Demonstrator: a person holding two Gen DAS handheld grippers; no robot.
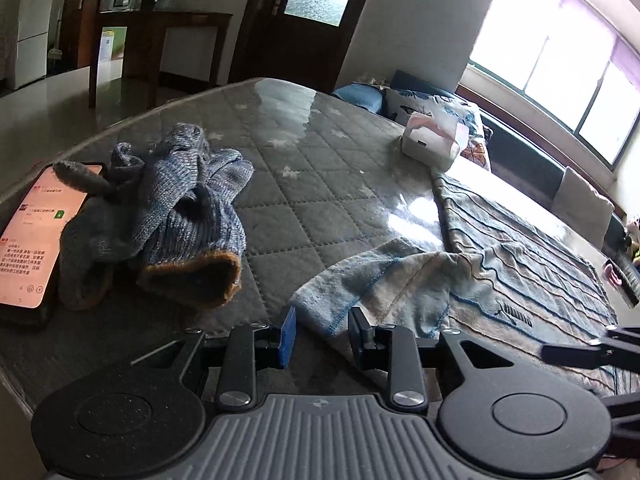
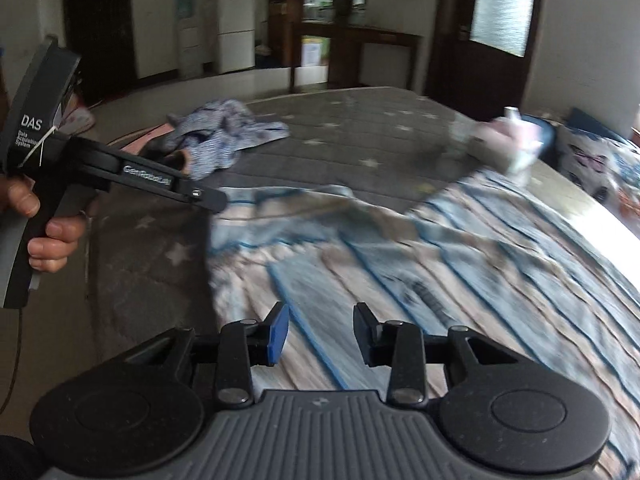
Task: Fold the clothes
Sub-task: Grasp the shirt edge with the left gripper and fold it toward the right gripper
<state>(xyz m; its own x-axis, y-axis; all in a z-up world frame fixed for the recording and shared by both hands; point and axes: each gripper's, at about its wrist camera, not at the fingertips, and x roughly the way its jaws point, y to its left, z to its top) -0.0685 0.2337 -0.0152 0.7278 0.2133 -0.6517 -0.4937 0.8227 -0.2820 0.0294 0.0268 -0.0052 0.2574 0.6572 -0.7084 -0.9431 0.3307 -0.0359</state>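
Fabric is lying between and just ahead of both pairs of fingers: a striped blue garment (image 1: 520, 248) is spreading across the desk (image 1: 320, 152), its turned-over corner (image 1: 360, 292) sitting right at the tips of the left gripper (image 1: 322, 336). Those fingers are standing spread, pinching nothing. The right gripper (image 2: 320, 334) is hovering over the striped cloth (image 2: 440, 264) with its fingers spread too, also gripping nothing; its view is blurring. Beyond the left fingers a crumpled blue knit (image 1: 160, 208) is waiting beside a lit phone (image 1: 40, 232), and a tissue box (image 1: 434, 140) is sitting farther off. Judging by this, the grasping step is beginning: next, each pair needs closing on an edge of the striped piece.
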